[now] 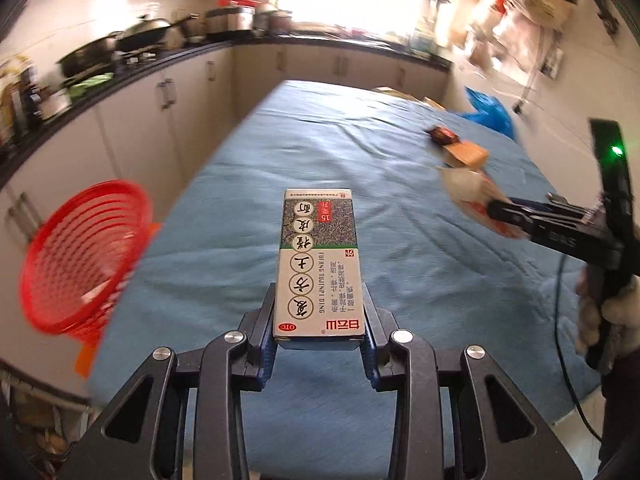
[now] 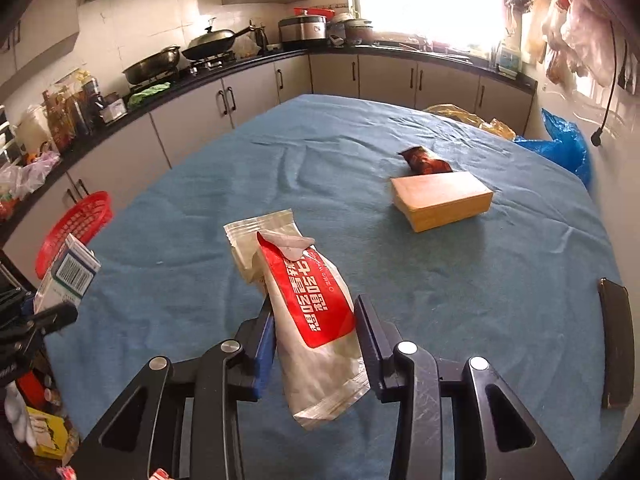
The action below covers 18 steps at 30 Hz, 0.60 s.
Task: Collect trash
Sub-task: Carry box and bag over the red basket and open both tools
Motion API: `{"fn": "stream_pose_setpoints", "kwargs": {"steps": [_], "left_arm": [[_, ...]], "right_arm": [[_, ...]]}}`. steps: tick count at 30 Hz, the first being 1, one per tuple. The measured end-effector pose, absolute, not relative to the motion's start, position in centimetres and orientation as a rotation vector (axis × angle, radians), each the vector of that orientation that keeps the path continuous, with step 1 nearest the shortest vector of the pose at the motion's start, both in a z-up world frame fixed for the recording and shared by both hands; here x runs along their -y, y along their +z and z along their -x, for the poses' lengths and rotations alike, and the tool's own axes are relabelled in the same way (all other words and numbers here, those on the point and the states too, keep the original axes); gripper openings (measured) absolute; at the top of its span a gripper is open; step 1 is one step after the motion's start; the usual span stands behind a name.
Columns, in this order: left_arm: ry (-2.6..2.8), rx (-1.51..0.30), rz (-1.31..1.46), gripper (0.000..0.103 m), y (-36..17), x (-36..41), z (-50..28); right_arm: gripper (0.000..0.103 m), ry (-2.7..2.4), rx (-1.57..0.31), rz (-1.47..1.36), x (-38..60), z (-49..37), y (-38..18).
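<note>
Cardboard box (image 1: 319, 264) clamped by left fingers (image 1: 276, 300) — right fingers (image 2: 370, 328) grip wrapper (image 2: 308, 304).

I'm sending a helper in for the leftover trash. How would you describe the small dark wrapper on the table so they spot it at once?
Start at the blue-covered table in the middle of the kitchen and look to its far right part, towards the blue plastic bag. There a tan box lies flat; the wrapper sits just behind it. It is the only crumpled, dark red-brown thing there.
</note>
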<state>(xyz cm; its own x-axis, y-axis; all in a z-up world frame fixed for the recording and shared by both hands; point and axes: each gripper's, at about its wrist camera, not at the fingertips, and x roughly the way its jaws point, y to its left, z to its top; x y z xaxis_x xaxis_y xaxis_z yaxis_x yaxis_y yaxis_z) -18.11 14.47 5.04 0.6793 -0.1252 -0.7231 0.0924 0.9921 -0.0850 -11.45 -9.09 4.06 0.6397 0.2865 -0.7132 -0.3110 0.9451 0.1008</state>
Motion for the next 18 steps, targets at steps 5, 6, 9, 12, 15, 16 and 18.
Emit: {"fn": "stream_pose_setpoints", "kwargs": {"steps": [5,6,9,12,15,16,18], "left_arm": [[-0.051,-0.783,0.08,0.033,5.7,-17.7,19.9],[-0.037,-0.775,0.088,0.033,5.9,-18.4,20.4],[0.004,-0.749,0.105,0.033,6.5,-20.3,21.1],[0.044,-0.736,0.123,0.033,6.8,-22.4,21.8],[0.093,-0.73,0.143,0.033,6.8,-24.7,22.2],[0.107,-0.728,0.148,0.033,6.8,-25.4,22.3],[0.133,-0.725,0.153,0.033,6.8,-26.8,22.4]], "right_arm": [[0.041,0.395,-0.809,0.031,6.7,13.0,5.1],[0.041,0.407,-0.809,0.031,6.2,13.1,5.3],[0.041,0.442,-0.811,0.031,4.5,13.7,5.6],[0.041,0.486,-0.816,0.034,2.5,14.1,5.9],[0.041,0.515,-0.817,0.047,0.5,14.4,6.1],[0.041,0.524,-0.817,0.052,-0.2,14.4,6.1],[0.041,0.54,-0.82,0.058,-1.5,14.2,6.1]]}}
